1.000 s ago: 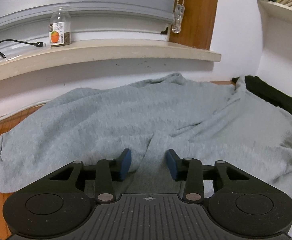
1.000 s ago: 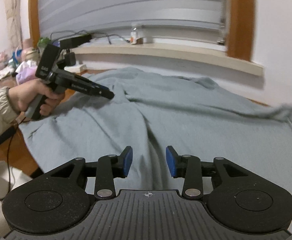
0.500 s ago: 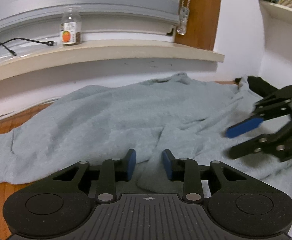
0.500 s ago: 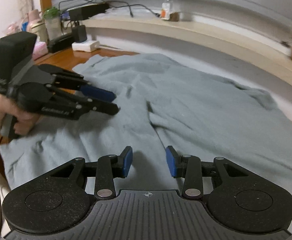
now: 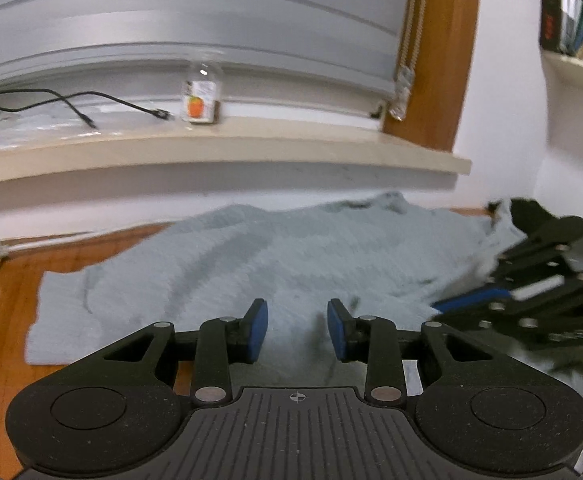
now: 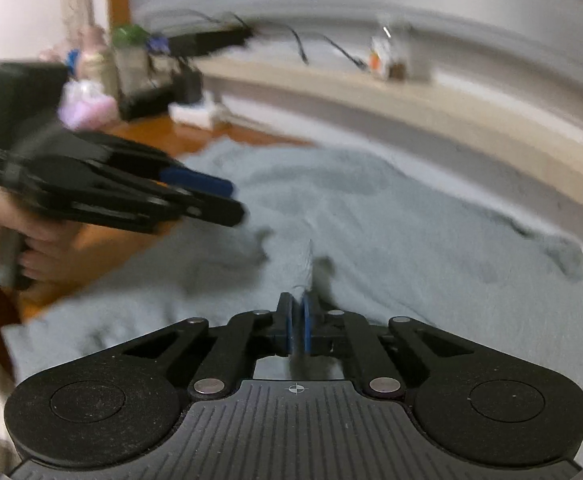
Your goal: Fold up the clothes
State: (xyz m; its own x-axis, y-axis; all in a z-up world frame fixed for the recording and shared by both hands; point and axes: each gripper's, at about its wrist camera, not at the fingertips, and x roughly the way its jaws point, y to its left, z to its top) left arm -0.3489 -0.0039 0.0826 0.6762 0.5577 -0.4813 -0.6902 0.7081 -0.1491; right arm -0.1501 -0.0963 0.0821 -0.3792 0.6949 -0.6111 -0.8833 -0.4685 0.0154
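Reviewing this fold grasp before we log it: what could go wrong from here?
1. The right gripper is shut on only a thin ridge of the grey garment; a lift could let it slip out.
2. The left gripper is open with cloth between its fingers, so pulling now would likely drag the garment lopsided.
3. The two grippers are close together and could collide.

The left hand-held gripper (image 5: 297, 330) has its blue pads wide apart, held low in a bare hand (image 6: 19, 240). The right hand-held gripper (image 6: 299, 326) is pinched tight — a fold of grey cloth between its pads — just beside the left.
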